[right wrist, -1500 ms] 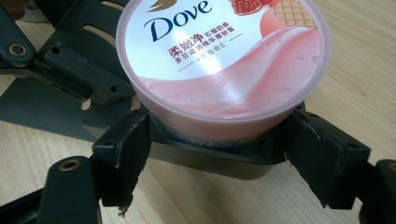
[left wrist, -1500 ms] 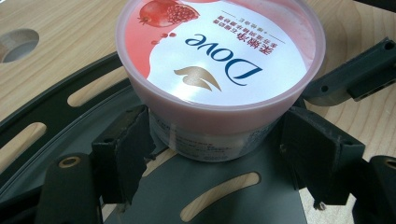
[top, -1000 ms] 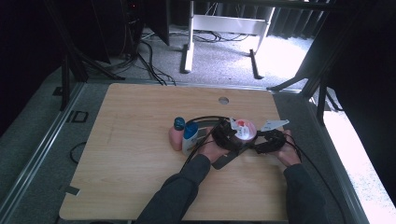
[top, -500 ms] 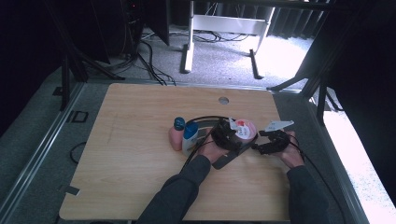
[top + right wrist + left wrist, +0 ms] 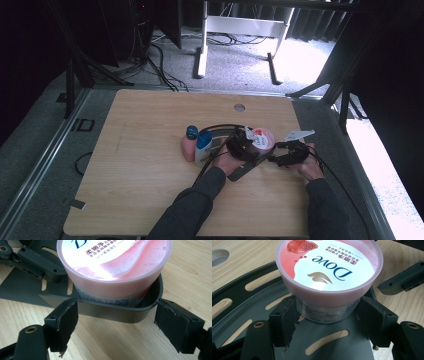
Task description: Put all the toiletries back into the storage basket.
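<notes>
— Sitting where, that pink tub [image 5: 329,277]?
— In the black slotted tray [image 5: 249,300], toward the tabletop's right edge, so it stays put.
— Left gripper [image 5: 329,315]?
— Jaws have just been closing around the tub's base; one pad touches, no firm grip.
— Right gripper [image 5: 120,325]?
— Jaws have just been opening wide, empty, facing the tray's rim.

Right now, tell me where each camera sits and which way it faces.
High view: above the person's side, looking forward and down on the table; forearms and both tools show.
Left gripper view: rides the left tool, looking along open jaws flanking the Dove tub in the dark tray.
Right gripper view: rides the right tool, facing the tray's rim with open jaws.
All share the tub.
</notes>
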### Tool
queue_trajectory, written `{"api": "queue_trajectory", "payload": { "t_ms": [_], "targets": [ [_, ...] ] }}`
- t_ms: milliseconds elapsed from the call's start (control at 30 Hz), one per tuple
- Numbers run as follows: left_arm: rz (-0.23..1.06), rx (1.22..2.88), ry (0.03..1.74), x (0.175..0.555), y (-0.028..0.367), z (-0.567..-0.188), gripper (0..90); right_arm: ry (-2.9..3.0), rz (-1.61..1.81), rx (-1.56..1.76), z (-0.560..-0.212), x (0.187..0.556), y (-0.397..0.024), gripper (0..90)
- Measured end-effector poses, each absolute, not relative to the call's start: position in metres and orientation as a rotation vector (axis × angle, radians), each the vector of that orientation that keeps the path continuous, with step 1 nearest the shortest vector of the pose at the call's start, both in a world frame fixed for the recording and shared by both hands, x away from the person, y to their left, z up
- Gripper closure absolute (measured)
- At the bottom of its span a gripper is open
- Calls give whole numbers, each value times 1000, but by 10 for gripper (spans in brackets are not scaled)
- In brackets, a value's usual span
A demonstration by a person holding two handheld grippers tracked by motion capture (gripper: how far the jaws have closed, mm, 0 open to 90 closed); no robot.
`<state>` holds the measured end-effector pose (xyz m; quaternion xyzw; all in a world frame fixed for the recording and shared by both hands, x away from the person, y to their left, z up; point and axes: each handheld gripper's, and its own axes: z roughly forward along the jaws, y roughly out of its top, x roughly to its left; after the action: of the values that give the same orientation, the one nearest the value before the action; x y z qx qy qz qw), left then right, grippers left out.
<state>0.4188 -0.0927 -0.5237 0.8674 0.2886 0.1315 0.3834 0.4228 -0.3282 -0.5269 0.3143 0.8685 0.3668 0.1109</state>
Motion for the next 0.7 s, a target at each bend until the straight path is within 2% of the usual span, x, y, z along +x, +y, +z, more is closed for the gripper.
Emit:
{"api": "queue_trajectory", "payload": {
  "t_ms": [133, 167, 267, 700],
  "targets": [
    [338, 2211, 734, 418, -92, -524, 364, 2547, 1076, 922, -527, 421, -329, 203],
    [332, 2213, 744, 415, -90, -523, 397, 2540, 1093, 913, -526, 418, -330, 236],
    [302, 2217, 741, 414, -87, -519, 415, 2531, 1083, 899, -525, 412, -330, 259],
    [248, 2175, 723, 401, -71, -507, 441, 2480, 1034, 929, -536, 376, -329, 331]
  ]
}}
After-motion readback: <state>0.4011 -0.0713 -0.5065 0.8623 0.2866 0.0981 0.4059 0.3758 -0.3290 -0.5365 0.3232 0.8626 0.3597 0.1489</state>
